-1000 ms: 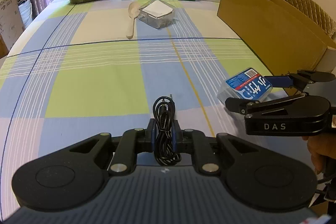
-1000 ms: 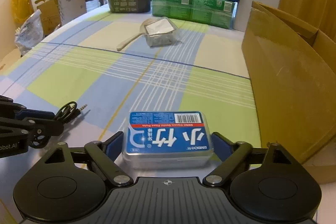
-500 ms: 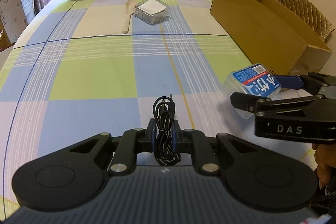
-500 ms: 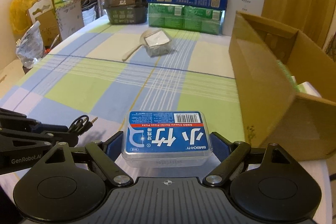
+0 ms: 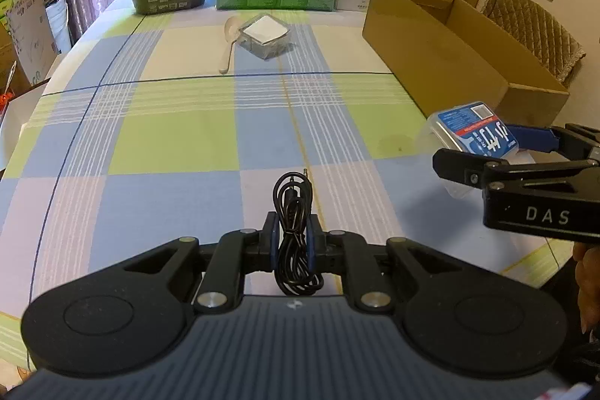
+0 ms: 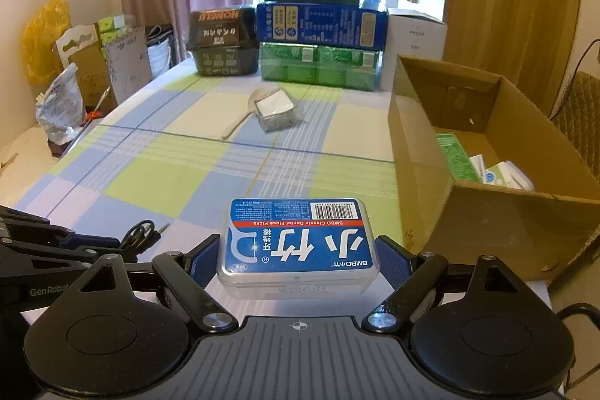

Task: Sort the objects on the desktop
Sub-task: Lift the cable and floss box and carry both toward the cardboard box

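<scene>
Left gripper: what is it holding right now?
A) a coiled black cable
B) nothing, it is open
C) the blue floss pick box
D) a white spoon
A: the left gripper is shut on the coiled black cable, clamped between its blue pads, while the blue floss pick box sits in the right gripper and the white spoon lies far up the table.

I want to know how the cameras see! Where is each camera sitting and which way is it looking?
Left wrist: rides the left gripper, looking down the table; its fingers pinch a black cable; the right gripper and a hand show.
Right wrist: rides the right gripper holding the floss box, facing the cardboard box.
Both show the spoon.
</scene>
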`<act>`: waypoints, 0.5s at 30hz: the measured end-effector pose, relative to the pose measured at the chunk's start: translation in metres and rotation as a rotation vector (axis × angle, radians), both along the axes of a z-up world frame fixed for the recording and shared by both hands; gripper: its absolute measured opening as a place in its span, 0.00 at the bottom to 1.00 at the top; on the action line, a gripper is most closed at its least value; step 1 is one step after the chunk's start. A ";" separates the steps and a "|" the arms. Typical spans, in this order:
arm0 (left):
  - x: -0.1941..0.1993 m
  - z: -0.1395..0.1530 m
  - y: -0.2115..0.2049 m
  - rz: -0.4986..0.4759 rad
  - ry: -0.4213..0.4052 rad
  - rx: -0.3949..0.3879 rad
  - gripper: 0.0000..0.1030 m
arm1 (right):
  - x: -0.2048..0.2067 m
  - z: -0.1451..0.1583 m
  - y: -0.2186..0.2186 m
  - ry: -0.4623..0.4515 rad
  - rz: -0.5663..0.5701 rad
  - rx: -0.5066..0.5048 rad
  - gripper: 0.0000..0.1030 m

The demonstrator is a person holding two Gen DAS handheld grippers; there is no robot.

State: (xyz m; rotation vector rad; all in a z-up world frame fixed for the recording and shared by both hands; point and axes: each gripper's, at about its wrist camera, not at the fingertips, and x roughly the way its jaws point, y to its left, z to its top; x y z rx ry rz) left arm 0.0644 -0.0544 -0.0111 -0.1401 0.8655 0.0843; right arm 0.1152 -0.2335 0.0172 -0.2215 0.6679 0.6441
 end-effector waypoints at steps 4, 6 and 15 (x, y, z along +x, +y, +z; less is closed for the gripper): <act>-0.003 0.007 -0.005 -0.008 -0.010 0.005 0.10 | -0.002 0.007 -0.008 -0.009 -0.014 0.007 0.81; -0.004 0.010 -0.009 -0.013 -0.015 0.007 0.10 | -0.003 0.010 -0.013 -0.014 -0.021 0.011 0.81; 0.000 0.024 -0.026 -0.052 -0.036 0.012 0.10 | -0.001 0.021 -0.037 -0.029 -0.061 0.025 0.81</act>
